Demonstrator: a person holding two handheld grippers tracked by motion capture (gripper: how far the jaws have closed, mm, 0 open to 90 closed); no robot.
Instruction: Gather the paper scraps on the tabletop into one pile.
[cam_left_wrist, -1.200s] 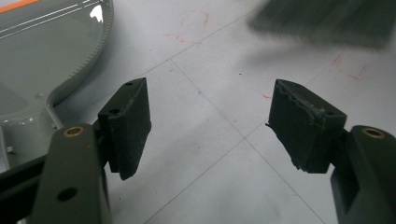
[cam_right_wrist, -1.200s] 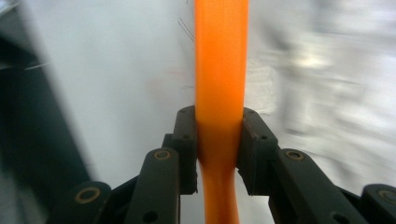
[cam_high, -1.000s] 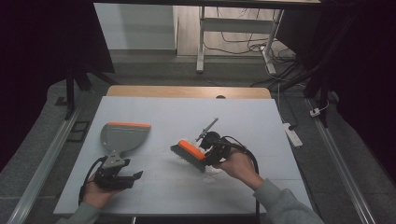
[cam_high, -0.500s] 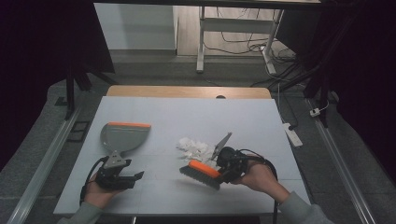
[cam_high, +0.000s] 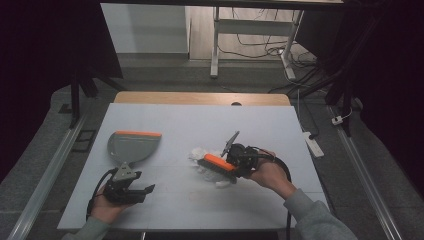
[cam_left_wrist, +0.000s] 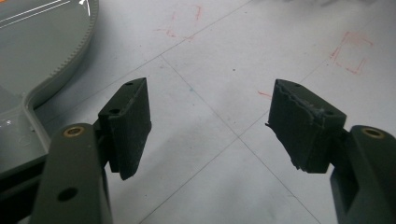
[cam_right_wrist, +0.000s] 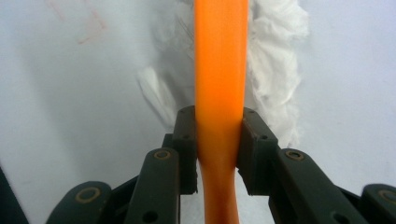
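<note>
The right gripper (cam_high: 234, 162) clamps an orange-backed hand brush (cam_high: 216, 162) over crumpled white tissue paper (cam_high: 202, 155) mid-table; the left gripper (cam_high: 131, 188), jaws wide, rests beside a grey plastic dustpan (cam_high: 131, 146).

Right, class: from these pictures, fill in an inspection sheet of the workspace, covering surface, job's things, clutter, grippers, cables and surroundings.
Surface: white table, faint red marks and thin grid lines.
Job's things: grey dustpan with orange edge, lying left; orange-backed brush over white crumpled paper.
Clutter: nothing seen.
Grippers: left gripper open, holding nothing, beside the dustpan's handle; right gripper shut on the brush.
Cables: black cable trailing from the right gripper; loose cables on the floor beyond the table.
Surroundings: dark room, white stand legs behind, floor rails either side.
</note>
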